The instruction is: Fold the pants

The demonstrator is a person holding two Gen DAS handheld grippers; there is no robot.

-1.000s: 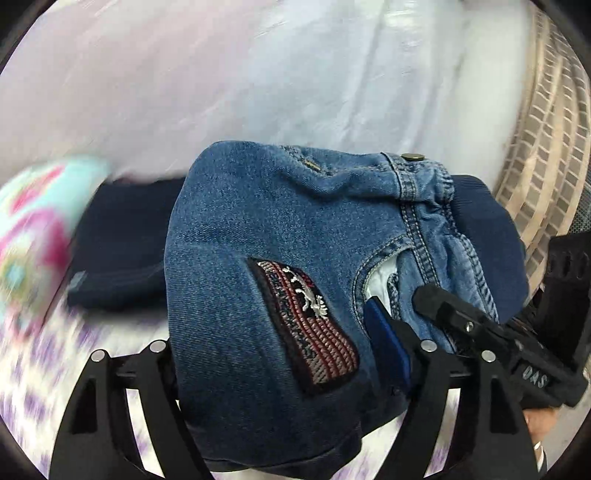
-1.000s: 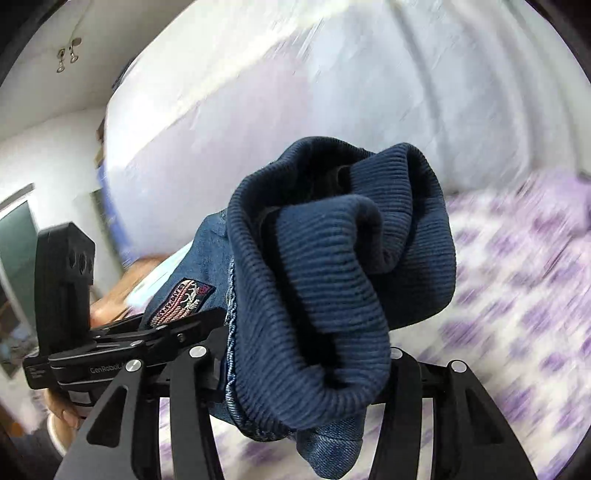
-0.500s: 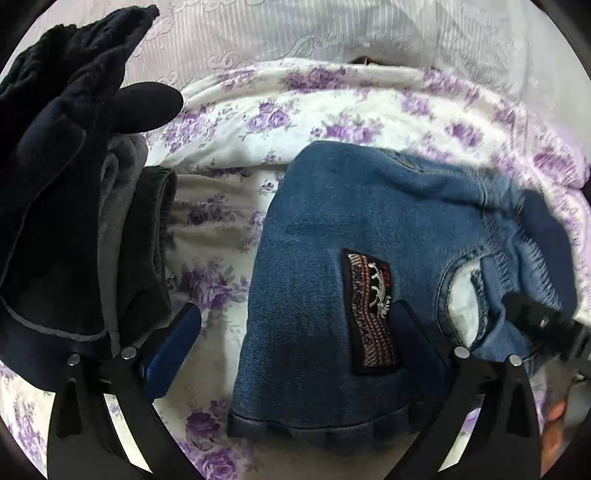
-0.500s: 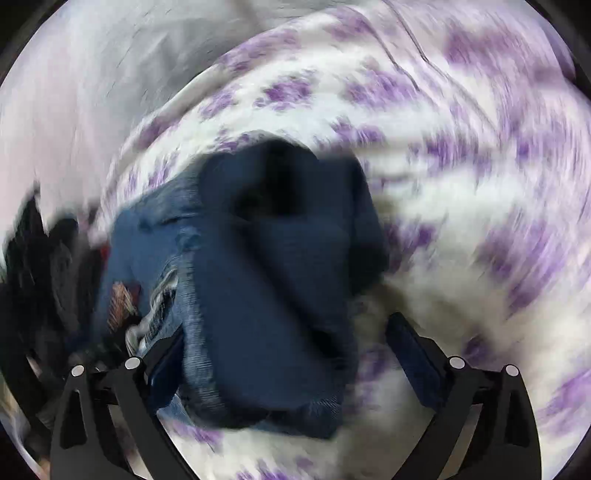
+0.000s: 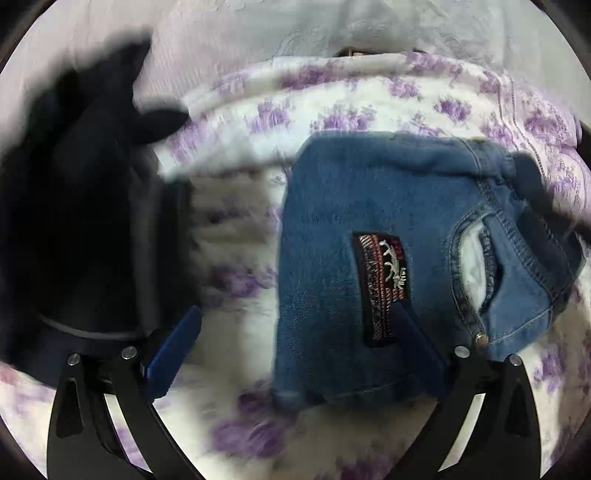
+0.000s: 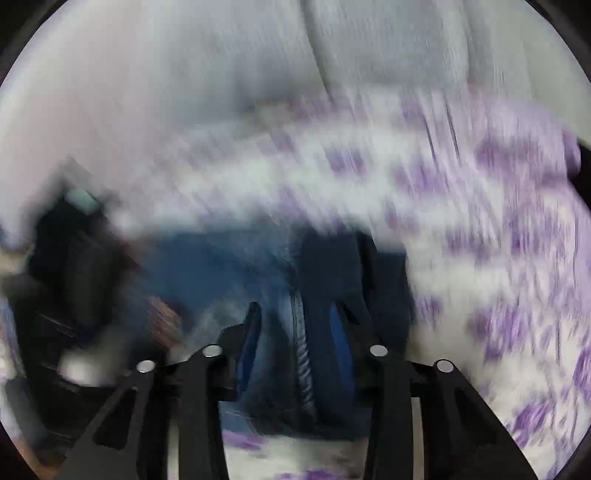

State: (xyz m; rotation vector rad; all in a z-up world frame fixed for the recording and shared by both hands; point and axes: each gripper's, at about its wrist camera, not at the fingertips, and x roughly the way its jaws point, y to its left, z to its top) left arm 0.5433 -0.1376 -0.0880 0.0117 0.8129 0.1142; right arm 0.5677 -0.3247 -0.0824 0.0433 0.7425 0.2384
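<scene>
The folded blue jeans (image 5: 369, 240), with a red-striped patch and a navy ribbed waistband, lie on the purple-flowered sheet (image 5: 236, 302). My left gripper (image 5: 297, 314) is wide open and low over them. Its right finger rests over the denim near the patch, and its left finger is over bare sheet. It holds nothing. In the blurred right wrist view the jeans (image 6: 288, 295) lie waistband-first between the jaws of my right gripper (image 6: 295, 328). Those jaws are closing. The pads look just clear of the cloth.
A heap of black and dark clothes (image 5: 85, 229) lies on the sheet left of the jeans, close to my left finger. The dark clothes (image 6: 70, 266) also show in the right wrist view. White bedding (image 5: 332, 29) rises behind. Bare sheet lies between heap and jeans.
A second ago both grippers held the jeans up in the air. The jeans now lie on the sheet. The left jaws have spread wide, and the right jaws opened, then narrowed again.
</scene>
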